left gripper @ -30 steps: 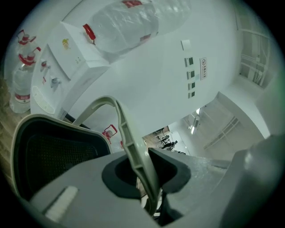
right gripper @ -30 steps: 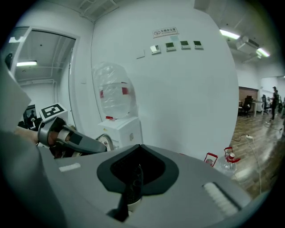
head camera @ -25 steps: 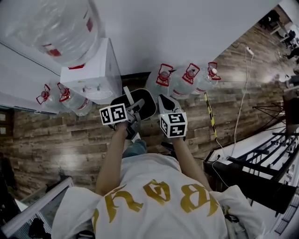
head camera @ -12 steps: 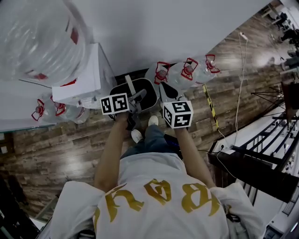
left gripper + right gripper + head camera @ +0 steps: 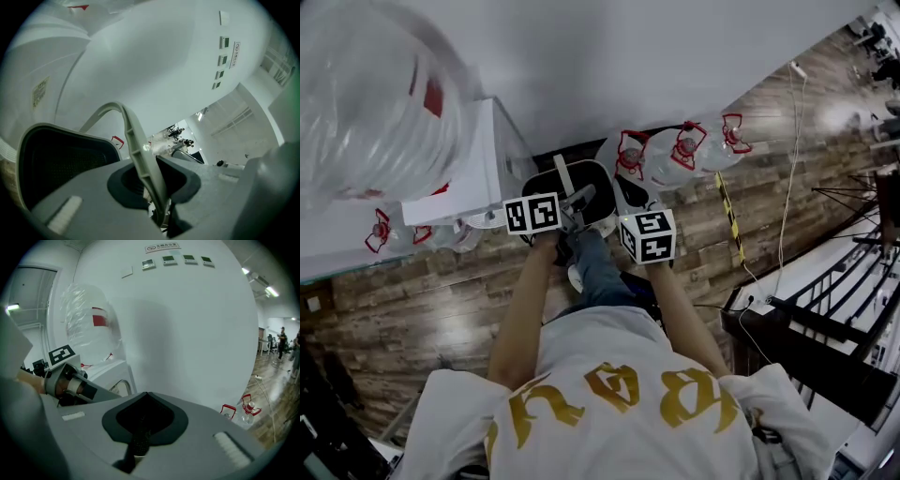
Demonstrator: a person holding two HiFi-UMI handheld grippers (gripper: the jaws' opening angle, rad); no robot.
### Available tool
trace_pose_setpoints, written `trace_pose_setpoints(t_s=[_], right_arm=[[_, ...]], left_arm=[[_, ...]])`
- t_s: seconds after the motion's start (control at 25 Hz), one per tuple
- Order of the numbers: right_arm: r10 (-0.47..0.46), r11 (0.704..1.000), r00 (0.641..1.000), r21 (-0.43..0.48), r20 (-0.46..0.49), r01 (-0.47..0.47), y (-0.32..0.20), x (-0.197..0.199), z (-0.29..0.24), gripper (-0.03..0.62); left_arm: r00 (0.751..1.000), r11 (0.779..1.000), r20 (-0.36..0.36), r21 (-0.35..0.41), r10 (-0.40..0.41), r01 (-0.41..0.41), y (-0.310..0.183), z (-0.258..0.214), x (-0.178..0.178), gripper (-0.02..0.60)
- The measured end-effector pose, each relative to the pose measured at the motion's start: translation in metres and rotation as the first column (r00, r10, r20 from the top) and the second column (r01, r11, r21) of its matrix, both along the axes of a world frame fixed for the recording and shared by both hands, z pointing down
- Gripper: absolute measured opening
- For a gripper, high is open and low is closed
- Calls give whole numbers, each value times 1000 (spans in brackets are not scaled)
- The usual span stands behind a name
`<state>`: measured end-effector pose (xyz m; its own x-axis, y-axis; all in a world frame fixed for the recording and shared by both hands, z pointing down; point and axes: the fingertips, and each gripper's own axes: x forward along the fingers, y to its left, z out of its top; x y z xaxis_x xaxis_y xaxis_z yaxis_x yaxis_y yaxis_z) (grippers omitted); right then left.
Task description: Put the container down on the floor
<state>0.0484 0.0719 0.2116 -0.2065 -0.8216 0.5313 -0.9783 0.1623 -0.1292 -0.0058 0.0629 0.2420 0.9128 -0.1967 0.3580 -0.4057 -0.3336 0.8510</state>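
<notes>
Left tongs clamp the grey handle of the container; right tongs pressed together, seemingly holding nothing.

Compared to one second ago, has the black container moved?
Yes. Held by the left claw at its handle, the container has moved toward the wall; its far rim now nearly meets the dark skirting beside the water dispenser.

Black container, pale handle upright, seemingly off the floor.

left gripper on container handle | right gripper at its rim | wooden floor below
</notes>
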Motion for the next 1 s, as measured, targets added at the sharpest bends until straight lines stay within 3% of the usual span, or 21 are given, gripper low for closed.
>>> trace_pose_setpoints(t_s=[0.24,0.48,1.0], right_arm=[[-19,998,1000,-52,2,20,-23,4,27,28],[-116,990,989,-97,-87,107,-39,1,59,27],[-245,954,965,-200,-96,222,-52,7,121,26]], left_arm=[[1000,1000,28,-27,13,-13,-18,26,4,52],[998,997,57,-75,10,-6,-28,67,2,51],[992,993,125,-110,-19,33,-52,137,-8,48]])
